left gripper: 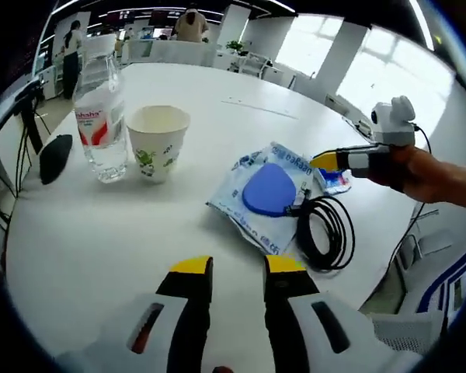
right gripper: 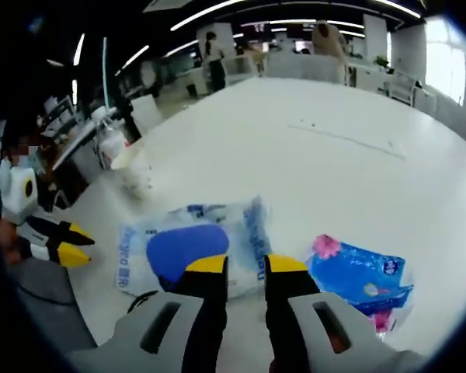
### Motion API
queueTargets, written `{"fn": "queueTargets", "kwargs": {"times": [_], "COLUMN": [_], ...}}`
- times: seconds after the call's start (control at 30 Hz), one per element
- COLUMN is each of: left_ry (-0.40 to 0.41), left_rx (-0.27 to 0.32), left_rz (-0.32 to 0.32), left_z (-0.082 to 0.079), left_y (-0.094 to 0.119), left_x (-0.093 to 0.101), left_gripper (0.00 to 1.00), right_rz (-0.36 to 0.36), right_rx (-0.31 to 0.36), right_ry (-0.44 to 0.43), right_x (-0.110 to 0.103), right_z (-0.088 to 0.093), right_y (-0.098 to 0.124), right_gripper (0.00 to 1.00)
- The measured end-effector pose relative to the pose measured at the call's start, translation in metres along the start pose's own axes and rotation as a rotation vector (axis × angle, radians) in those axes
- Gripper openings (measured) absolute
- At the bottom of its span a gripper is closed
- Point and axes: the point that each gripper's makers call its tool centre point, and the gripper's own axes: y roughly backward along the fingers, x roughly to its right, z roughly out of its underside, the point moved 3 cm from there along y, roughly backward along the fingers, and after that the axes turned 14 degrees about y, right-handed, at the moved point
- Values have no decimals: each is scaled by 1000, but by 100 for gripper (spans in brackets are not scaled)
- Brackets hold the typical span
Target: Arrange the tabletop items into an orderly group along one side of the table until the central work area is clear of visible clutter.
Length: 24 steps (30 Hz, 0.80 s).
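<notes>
Both grippers hung slightly parted and empty, the left gripper (left gripper: 238,266) over the white table (left gripper: 101,233), the right gripper (right gripper: 246,264) above the blue pouch (right gripper: 188,247), in a bright open office with ceiling strip lights (right gripper: 217,12).
</notes>
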Motion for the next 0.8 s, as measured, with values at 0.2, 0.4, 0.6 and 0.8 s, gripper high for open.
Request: {"fn": "queueTargets", "kwargs": {"times": [0.2, 0.4, 0.6, 0.8], "left_ry": [33, 69, 96, 92], "left_rx": [-14, -33, -57, -77], "left_rz": [-3, -14, -9, 2], "left_z": [-3, 1, 7, 13], "left_y": [-13, -21, -26, -32], "left_x": [3, 2, 6, 13], "left_gripper": [23, 23, 24, 23], "right_rz": [11, -4, -34, -38], "right_rx": [8, -1, -36, -30], "right_ry": [-18, -23, 3, -17], "right_x": [16, 23, 22, 23], "right_z": [-8, -9, -1, 0], "right_y": [-6, -14, -23, -25], "right_gripper": [17, 18, 19, 19]}}
